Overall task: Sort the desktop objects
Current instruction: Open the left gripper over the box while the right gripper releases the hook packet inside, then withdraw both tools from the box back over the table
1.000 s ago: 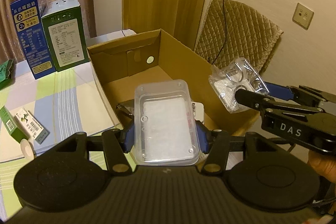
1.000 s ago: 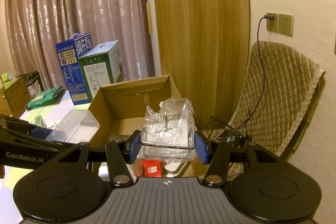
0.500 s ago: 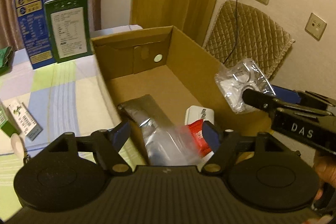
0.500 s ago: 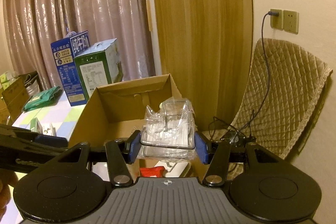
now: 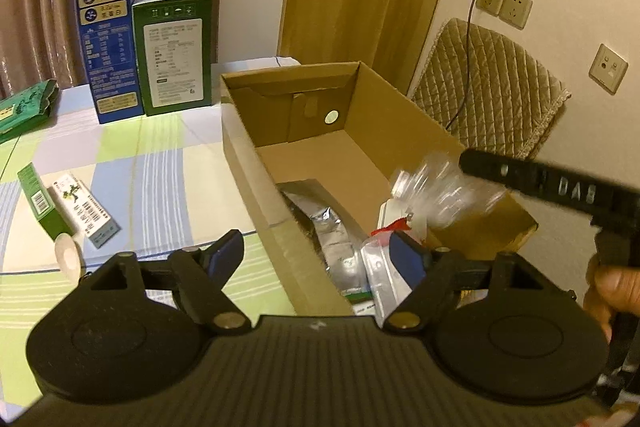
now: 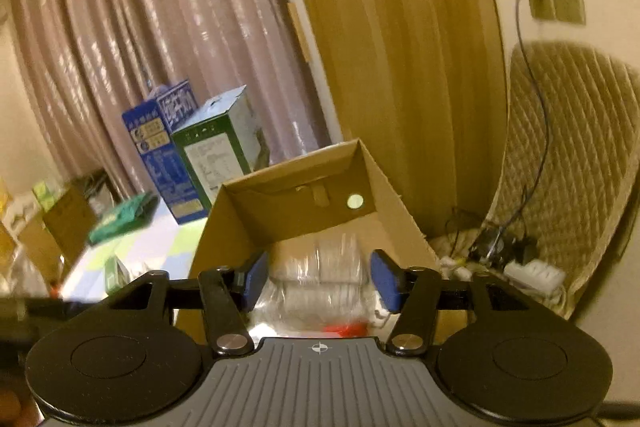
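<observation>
The left claw [image 5: 316, 255] hangs over the near end of an open cardboard box [image 5: 240, 147], its blue-padded fingers [image 5: 224, 253] spread wide and holding nothing. The right claw [image 6: 318, 279], seen from the left wrist as a black bar stamped with white letters and gripped by a bare hand [image 5: 608, 287], reaches in from the right, tilted down over the box's right wall. Its jaws look parted: in the right wrist view a motion-blurred crinkled clear plastic package [image 6: 316, 283] sits between the blue pads with a gap showing on each side, so whether they touch it cannot be told. The same package [image 5: 444, 191] hovers just above the box's contents in the left wrist view.

Inside the corrugated brown box lie a silver foil pouch [image 5: 324, 223], a red-and-clear wrapper [image 5: 384, 231] and a white item, partly hidden. The box rests on a counter covered with a green, blue and white checked cloth [image 5: 160, 155]. On the cloth stand a tall blue carton [image 5: 106, 43] and a green carton [image 5: 174, 43], side by side; two small slim boxes [image 5: 64, 207] lie flat near the left edge.
</observation>
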Available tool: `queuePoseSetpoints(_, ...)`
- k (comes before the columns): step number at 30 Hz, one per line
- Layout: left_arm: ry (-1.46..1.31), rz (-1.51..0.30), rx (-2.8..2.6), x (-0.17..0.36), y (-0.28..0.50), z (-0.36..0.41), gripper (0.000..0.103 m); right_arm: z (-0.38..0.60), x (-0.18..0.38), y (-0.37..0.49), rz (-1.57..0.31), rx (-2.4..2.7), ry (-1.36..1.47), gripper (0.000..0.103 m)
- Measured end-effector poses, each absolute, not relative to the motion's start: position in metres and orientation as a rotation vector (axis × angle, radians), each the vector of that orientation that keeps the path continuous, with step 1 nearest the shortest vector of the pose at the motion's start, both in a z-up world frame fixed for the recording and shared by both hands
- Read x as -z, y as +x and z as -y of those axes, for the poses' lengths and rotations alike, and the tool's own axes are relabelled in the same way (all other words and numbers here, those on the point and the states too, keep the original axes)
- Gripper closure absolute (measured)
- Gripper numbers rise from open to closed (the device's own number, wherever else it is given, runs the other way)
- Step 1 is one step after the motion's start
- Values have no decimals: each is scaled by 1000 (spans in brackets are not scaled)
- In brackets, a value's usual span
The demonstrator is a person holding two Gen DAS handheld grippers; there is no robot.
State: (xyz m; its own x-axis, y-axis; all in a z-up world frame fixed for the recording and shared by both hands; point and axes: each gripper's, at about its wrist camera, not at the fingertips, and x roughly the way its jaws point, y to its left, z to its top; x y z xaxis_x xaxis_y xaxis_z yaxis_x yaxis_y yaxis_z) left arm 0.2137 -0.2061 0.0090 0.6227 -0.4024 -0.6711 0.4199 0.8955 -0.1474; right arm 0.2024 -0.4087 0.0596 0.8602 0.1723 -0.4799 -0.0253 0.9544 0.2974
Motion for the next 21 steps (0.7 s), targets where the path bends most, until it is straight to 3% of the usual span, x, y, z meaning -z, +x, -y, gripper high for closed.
queuePoseSetpoints(15,-4,-761,396,-7,167,150,10,389,-71,137,-519,-110,282,15)
queuePoseSetpoints(21,-14,-756,356,-11,143,123,6,363,-79,105,-519,-140,289,11)
